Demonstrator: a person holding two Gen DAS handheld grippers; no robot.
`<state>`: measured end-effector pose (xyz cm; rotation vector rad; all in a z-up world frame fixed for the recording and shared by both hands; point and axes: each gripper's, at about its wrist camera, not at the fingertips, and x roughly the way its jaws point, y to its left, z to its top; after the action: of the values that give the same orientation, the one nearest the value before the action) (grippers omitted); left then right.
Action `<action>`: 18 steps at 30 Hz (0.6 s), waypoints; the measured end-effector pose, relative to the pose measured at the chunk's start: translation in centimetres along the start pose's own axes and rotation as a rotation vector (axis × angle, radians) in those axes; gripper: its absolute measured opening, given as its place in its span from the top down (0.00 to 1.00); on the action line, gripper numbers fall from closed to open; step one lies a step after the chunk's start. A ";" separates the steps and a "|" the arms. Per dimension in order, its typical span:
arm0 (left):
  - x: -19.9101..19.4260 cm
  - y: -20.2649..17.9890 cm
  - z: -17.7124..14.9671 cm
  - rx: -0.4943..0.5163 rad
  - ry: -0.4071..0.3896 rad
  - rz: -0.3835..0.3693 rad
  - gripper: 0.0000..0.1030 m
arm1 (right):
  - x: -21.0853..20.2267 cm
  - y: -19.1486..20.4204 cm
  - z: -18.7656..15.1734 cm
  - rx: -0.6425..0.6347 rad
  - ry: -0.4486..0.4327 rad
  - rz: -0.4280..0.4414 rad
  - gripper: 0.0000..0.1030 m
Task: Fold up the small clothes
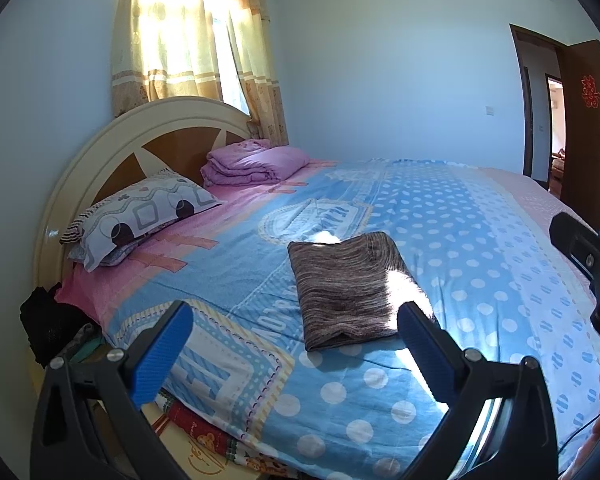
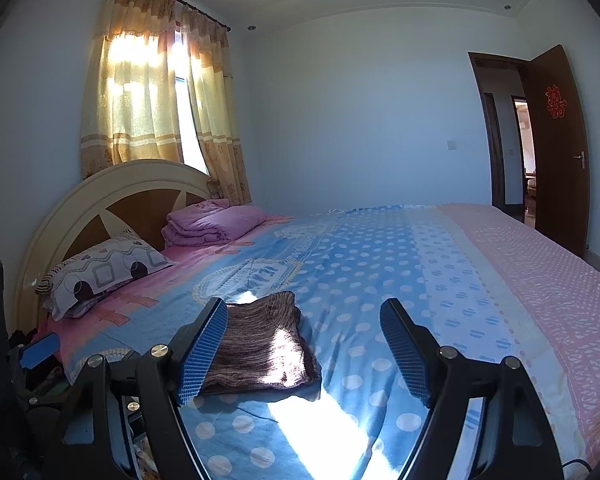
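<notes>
A brown striped knit garment lies folded into a flat rectangle on the blue dotted bedspread. My left gripper hangs open above the bed's near edge, its blue pads wide apart and nothing between them; the garment's near end lies just beyond and between the fingertips. In the right wrist view the same garment sits behind the left finger of my right gripper, which is open and holds nothing. The right gripper's black body shows at the right edge of the left wrist view.
A patterned pillow and a folded pink quilt lie by the round headboard. Dark items sit on the floor left of the bed. A curtained window is behind; an open brown door stands at right.
</notes>
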<state>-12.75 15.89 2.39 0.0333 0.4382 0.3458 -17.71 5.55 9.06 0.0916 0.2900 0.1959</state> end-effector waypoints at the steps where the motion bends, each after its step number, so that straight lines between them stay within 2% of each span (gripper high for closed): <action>1: 0.0 0.0 0.0 0.001 0.000 -0.001 0.00 | 0.0 0.0 0.0 0.000 0.001 0.000 0.23; 18: 0.2 0.2 -0.4 0.002 0.007 -0.002 0.00 | 0.1 -0.1 -0.2 0.004 0.003 0.000 0.23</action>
<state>-12.85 16.09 1.94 0.0334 0.4450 0.3436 -17.60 5.45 8.85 0.0953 0.2936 0.1957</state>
